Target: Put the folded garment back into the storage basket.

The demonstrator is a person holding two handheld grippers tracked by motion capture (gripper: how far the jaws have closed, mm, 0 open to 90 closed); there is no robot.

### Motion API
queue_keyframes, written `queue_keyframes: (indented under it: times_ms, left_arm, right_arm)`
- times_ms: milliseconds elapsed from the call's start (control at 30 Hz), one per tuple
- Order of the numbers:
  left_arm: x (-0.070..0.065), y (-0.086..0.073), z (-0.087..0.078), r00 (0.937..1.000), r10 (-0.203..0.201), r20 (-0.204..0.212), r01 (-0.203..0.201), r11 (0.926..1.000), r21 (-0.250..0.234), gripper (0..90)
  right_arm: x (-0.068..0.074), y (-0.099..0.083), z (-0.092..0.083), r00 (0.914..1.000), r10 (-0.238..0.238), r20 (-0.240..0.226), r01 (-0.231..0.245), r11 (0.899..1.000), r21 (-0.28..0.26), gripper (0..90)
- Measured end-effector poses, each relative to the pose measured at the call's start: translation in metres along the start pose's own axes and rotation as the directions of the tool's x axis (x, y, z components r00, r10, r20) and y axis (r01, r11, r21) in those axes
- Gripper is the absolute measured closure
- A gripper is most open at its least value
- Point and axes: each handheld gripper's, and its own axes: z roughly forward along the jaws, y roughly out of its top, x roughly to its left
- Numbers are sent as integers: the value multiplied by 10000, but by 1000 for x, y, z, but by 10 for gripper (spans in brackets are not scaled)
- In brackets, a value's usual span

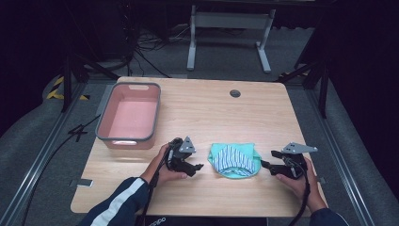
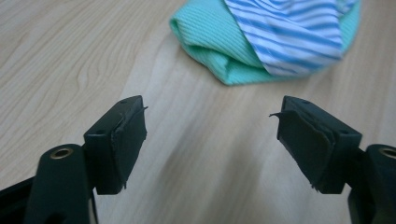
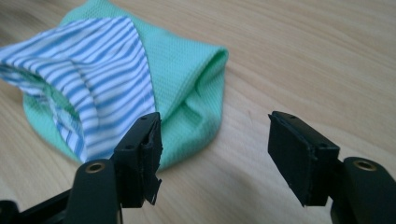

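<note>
Here we have the folded green and striped cloth point(image 1: 234, 160) lying on the desk point(image 1: 197, 113) between the left gripper point(image 1: 194, 168) and the right gripper point(image 1: 269, 165), both spread and empty. We should bring each one low to its own edge of the cloth and pinch all layers together, so the fold stays

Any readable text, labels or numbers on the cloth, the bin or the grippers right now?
None can be read.
Folded cloth: green fabric with blue-and-white stripes, no print or tag in sight.
Pink bin: a pale patch on its front wall, too small to read.
Left gripper and right gripper: plain black pads.
Bottom edge of the high view: faint pale lettering, too blurred to read.
</note>
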Motion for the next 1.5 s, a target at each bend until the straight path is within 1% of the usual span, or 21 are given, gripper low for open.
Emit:
queue_keyframes:
  times_ms: [67,167,233,400,500,567,600,633,700,733,767,833,867,967,1000,1067,1167,1233,1267,1400,1500]
  left_arm:
    - [2,7,5,9995,-120,-300,115,9998,-168,250]
    - [7,18,13,9977,-568,-373,549,9973,-484,262]
    - [9,24,18,9966,-730,-383,706,9956,-614,263]
    - [6,34,38,9967,-746,-318,737,9969,-283,250]
    - [6,33,50,9960,-821,-342,820,9966,-45,240]
    - [5,30,55,9953,-937,-239,939,9956,76,225]
    - [4,28,57,9951,-975,-138,977,9952,109,223]
    - [4,26,57,9943,-1058,-130,1057,9944,-45,222]
    - [3,24,57,9938,-1097,-175,1094,9939,-154,221]
    - [2,24,57,9937,-1105,-164,1102,9938,-166,221]
    - [2,24,57,9950,-979,-196,976,9951,-153,221]
    - [1,23,57,9942,-1059,-210,1055,9943,-170,223]
    - [0,24,56,9947,-1014,-166,1012,9948,-122,238]
    - [-2,24,54,9957,-921,-47,920,9957,-138,316]
    - [-3,24,54,9958,-905,-97,904,9958,-130,335]
    - [-5,24,53,9951,-990,-56,989,9951,-80,357]
    - [-11,25,49,9968,-776,209,774,9969,115,522]
    - [-11,24,49,9964,-747,399,744,9972,78,579]
    - [-11,24,49,9951,-838,528,837,9965,44,607]
    - [-11,22,48,9911,-860,1018,871,9962,-58,742]
    - [-9,21,48,9865,-992,1305,1016,9948,-121,780]
  right_arm:
    - [4,6,6,10000,-13,-54,13,10000,20,375]
    - [10,15,16,9995,-235,-189,237,9996,143,400]
    - [12,19,23,9992,-366,-172,370,9990,234,407]
    - [9,23,38,9998,-189,-100,195,9983,547,421]
    - [11,20,45,9999,-144,-3,143,9965,827,414]
    - [12,18,47,9998,-178,19,175,9956,921,402]
    - [13,17,49,10000,-53,21,51,9955,948,394]
    - [12,16,49,10000,75,-25,-73,9954,951,389]
    - [14,16,50,10000,33,39,-36,9957,929,388]
    - [16,15,49,10000,19,62,-24,9963,862,389]
    - [17,14,49,10000,-40,73,34,9965,834,390]
    - [19,13,49,10000,-76,43,72,9968,796,399]
    - [22,13,48,9997,-257,-43,259,9960,853,441]
    - [25,14,47,9998,-178,-20,179,9955,933,481]
    - [25,14,47,9999,-171,-16,172,9954,945,488]
    - [27,15,47,9999,-112,-7,113,9948,1016,534]
    - [31,16,46,9999,-75,-91,85,9940,1088,660]
    - [34,16,46,9999,-20,-140,36,9939,1102,722]
    - [34,16,46,9998,-19,-186,39,9938,1109,736]
    - [34,15,46,9994,141,-325,-106,9946,1037,785]
    - [36,15,46,9995,30,-306,1,9948,1015,820]
